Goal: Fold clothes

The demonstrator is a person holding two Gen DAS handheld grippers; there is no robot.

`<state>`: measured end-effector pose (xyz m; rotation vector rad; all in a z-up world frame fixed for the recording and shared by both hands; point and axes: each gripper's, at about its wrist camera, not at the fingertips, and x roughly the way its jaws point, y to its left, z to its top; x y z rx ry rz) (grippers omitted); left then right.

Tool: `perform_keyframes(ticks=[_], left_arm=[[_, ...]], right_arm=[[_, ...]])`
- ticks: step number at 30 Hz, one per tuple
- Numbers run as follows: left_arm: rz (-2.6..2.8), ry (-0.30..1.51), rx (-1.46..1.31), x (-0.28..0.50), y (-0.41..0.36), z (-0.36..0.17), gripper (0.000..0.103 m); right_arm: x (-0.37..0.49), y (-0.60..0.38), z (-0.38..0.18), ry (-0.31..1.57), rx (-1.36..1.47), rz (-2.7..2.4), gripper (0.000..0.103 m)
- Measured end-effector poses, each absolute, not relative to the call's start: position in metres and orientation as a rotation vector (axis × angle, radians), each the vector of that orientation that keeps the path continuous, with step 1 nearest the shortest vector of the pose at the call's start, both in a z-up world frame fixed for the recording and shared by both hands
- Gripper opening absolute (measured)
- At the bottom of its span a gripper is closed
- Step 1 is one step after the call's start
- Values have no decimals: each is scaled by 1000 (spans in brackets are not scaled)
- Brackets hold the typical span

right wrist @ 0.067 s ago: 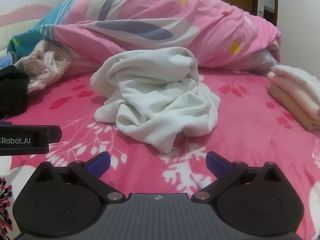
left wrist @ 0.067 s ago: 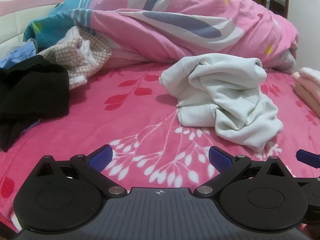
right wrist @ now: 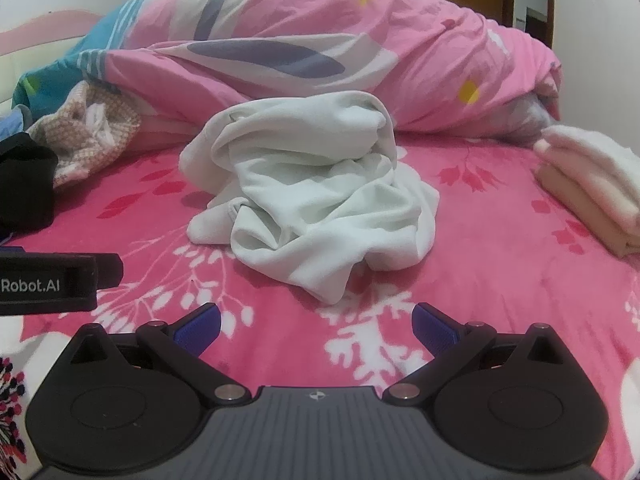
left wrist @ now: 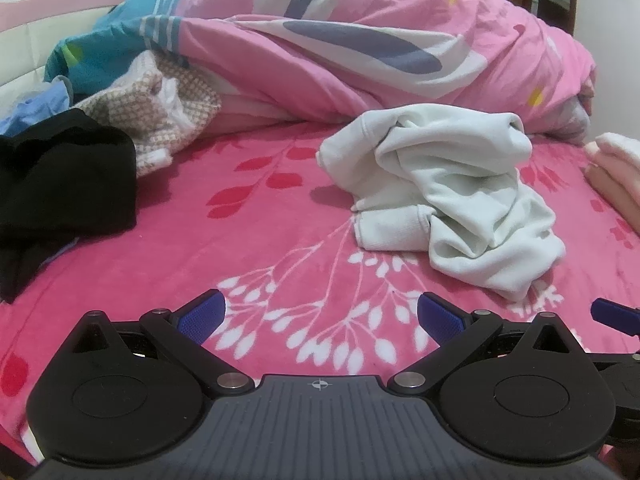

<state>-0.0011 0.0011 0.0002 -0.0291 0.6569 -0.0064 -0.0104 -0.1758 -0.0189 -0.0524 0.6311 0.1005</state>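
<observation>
A crumpled white sweatshirt [right wrist: 316, 196] lies in a heap mid-bed on the pink floral bedsheet [right wrist: 500, 264], in front of a bunched pink duvet [right wrist: 320, 48]. The right claw [right wrist: 316, 326] hovers just short of it, spread wide and empty. The left claw [left wrist: 320, 318], equally wide and empty, sits lower left of the heap. A black garment [left wrist: 60, 184] and checked cloth [left wrist: 160, 120] lie left; folded cream clothes [right wrist: 592, 184] are stacked right

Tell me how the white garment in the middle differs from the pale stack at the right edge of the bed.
The white garment is crumpled in a heap; the pale stack is folded flat in layers. The garment is white, the stack cream and peach. Both lie on the pink bedspread.
</observation>
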Motion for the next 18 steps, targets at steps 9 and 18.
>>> perform_keyframes(ticks=[9,18], left_arm=[[-29,713,-41,4,-5,-6,103],[-108,747,-99,4,1,-12,103]], right_arm=[[-9,-182,-21,663,-34,75,103],[-6,-185,-22,674,-30,61,103]])
